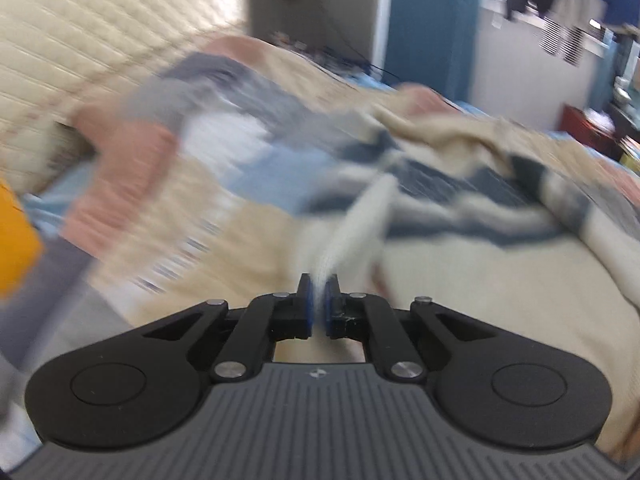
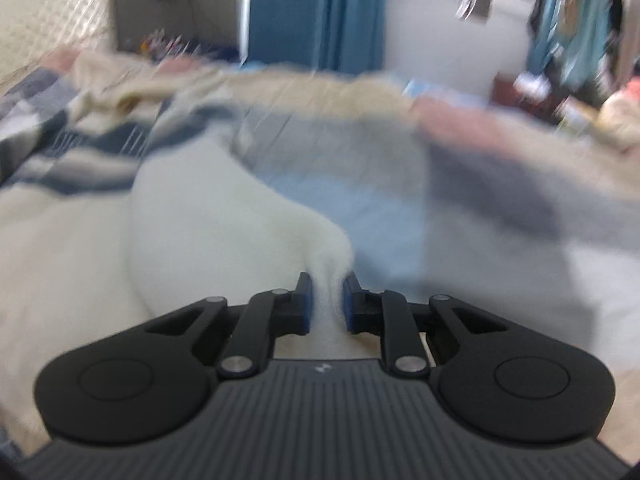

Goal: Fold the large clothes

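A large cream sweater with dark blue stripes (image 1: 460, 208) lies rumpled on a bed; both views are motion-blurred. My left gripper (image 1: 319, 298) is shut on a pulled-up edge of the cream fabric, which stretches away from the pads. In the right wrist view the same sweater (image 2: 200, 220) fills the left half. My right gripper (image 2: 327, 300) is shut on a thick bunch of its white fabric, jaws a little apart around it.
The bed carries a patchwork blanket (image 1: 224, 148) of pink, grey, blue and beige blocks, also in the right wrist view (image 2: 460, 168). A quilted cream headboard (image 1: 100, 40) stands at the left. Blue curtains (image 2: 320, 12), hanging clothes (image 2: 572, 20) and clutter lie beyond.
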Demonstrator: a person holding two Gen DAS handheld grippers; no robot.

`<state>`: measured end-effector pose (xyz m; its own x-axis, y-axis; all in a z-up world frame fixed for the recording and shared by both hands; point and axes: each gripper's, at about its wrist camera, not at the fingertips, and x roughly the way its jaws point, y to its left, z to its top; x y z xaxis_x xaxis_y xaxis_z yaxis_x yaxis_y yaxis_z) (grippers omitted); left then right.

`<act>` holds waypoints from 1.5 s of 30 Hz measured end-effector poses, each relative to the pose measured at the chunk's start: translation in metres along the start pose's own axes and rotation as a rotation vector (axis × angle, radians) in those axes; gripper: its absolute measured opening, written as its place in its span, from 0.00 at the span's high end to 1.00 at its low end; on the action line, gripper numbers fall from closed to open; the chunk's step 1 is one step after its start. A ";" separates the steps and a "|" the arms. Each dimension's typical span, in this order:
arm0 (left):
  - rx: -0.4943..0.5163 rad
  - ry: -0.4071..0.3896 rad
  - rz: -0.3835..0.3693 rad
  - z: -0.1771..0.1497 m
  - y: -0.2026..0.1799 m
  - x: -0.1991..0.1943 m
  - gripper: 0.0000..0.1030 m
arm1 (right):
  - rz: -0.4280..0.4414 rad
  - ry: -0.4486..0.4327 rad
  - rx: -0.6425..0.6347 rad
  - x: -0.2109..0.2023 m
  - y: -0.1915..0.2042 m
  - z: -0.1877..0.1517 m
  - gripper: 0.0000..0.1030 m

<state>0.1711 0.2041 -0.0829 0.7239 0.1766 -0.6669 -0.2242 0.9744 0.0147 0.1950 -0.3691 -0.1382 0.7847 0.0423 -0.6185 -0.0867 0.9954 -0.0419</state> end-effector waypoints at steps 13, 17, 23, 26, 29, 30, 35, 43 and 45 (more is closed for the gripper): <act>-0.050 -0.027 0.442 0.130 0.137 0.103 0.94 | -0.360 -0.112 0.179 0.023 -0.148 0.108 0.82; -0.085 0.014 0.474 0.133 0.161 0.157 0.94 | -0.401 -0.035 0.234 0.068 -0.177 0.102 0.82; -0.212 0.061 0.455 0.128 0.188 0.219 0.93 | -0.440 0.013 0.318 0.125 -0.193 0.066 0.82; -0.266 0.061 0.433 0.123 0.192 0.224 0.93 | -0.434 0.004 0.336 0.134 -0.193 0.052 0.80; -0.258 0.060 0.430 0.121 0.186 0.214 0.88 | -0.415 -0.008 0.388 0.128 -0.195 0.050 0.78; -0.267 0.067 0.413 0.120 0.184 0.209 0.76 | -0.413 -0.018 0.398 0.124 -0.195 0.051 0.74; -0.241 0.038 0.320 0.112 0.157 0.165 0.45 | -0.348 -0.155 0.463 0.084 -0.188 0.061 0.40; -0.201 -0.077 0.102 0.098 0.076 0.083 0.45 | -0.183 -0.255 0.393 0.021 -0.119 0.099 0.40; -0.181 -0.083 0.028 0.092 0.050 0.069 0.45 | -0.123 -0.258 0.367 0.010 -0.091 0.108 0.40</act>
<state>0.2698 0.2776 -0.0591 0.7654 0.2217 -0.6042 -0.3533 0.9294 -0.1065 0.2774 -0.4499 -0.0555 0.9065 -0.1042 -0.4092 0.2031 0.9572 0.2061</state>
